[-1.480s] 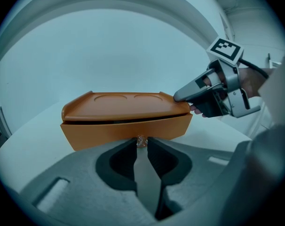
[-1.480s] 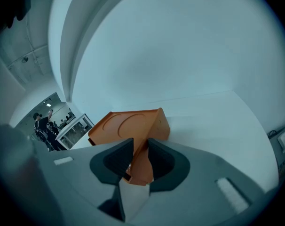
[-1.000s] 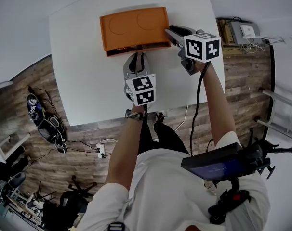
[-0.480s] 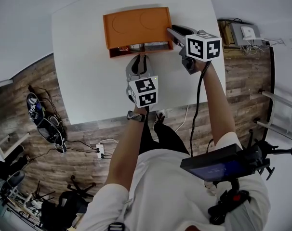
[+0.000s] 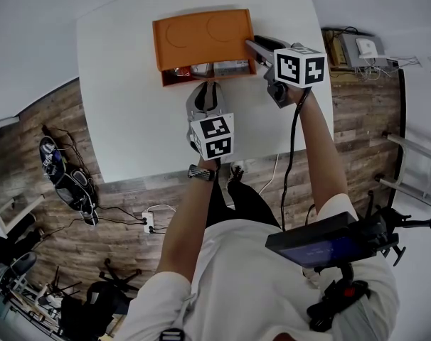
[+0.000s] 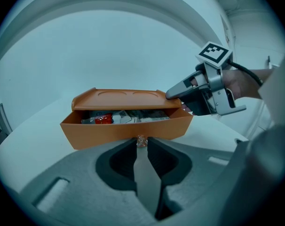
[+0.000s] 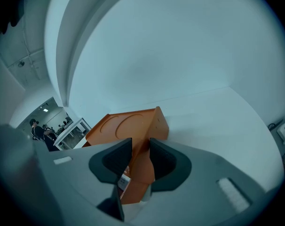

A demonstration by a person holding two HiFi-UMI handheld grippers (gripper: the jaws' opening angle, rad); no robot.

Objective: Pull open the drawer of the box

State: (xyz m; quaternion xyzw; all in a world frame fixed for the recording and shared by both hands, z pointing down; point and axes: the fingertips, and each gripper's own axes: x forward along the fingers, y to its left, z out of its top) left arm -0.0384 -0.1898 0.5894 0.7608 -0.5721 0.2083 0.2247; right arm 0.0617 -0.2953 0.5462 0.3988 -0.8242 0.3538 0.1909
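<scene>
Left gripper view – left tool (image 6: pixel 141 146) pinches knob (image 6: pixel 141 140) of open drawer (image 6: pixel 105 131); right tool (image 7: pixel 140 150) clamps box (image 7: pixel 123 122).

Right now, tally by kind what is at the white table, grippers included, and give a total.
Orange plastic box: 1
Orange pull-out drawer: 1
Grey two-jaw grippers: 2, the left gripper and the right gripper
Total: 4

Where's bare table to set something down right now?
Widest bare patch: table left of orange box and left gripper. Smaller one toward the near edge, right of left gripper. Crowded: drawer front, and box's right side at right gripper.
</scene>
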